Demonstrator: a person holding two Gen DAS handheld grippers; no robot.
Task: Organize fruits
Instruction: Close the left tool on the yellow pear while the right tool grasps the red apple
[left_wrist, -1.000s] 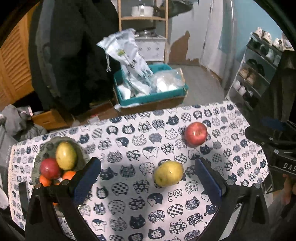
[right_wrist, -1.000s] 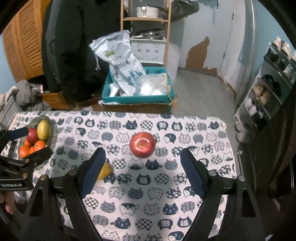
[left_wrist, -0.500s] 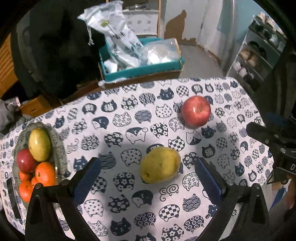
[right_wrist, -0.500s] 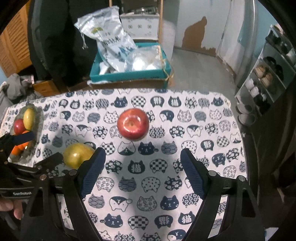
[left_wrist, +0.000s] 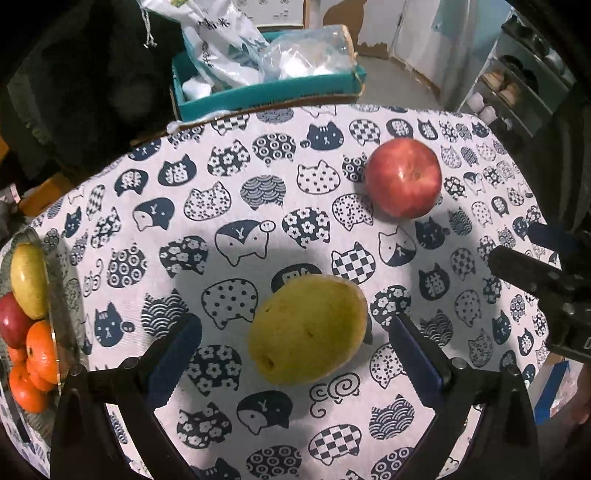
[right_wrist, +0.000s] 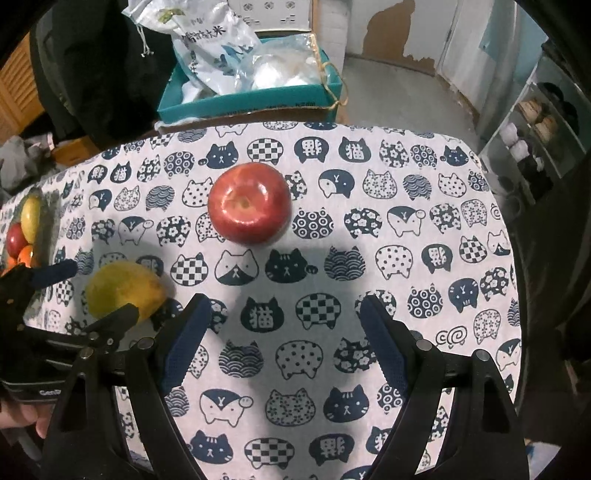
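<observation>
A yellow-green pear (left_wrist: 308, 328) lies on the cat-print tablecloth (left_wrist: 229, 206), between the blue pads of my left gripper (left_wrist: 295, 332). That gripper is open, with a gap on each side of the pear. A red apple (left_wrist: 404, 182) sits farther back to the right. In the right wrist view the apple (right_wrist: 249, 203) lies just ahead of my open, empty right gripper (right_wrist: 284, 310). The pear (right_wrist: 123, 291) shows at the left there, with the left gripper (right_wrist: 90, 293) straddling it. A glass bowl (left_wrist: 55, 302) at the table's left edge holds a pear, an apple and oranges.
Past the table's far edge stands a teal box (right_wrist: 258, 99) filled with plastic bags. A dark coat (left_wrist: 85, 81) hangs at the back left. A shoe rack (right_wrist: 535, 122) stands to the right of the table. The right gripper's body (left_wrist: 535, 277) reaches in at the right.
Both grippers have sunk toward the table and tilted further down. The pear now lies between the left fingers, and the apple is much nearer the right gripper. No fruit has moved.
</observation>
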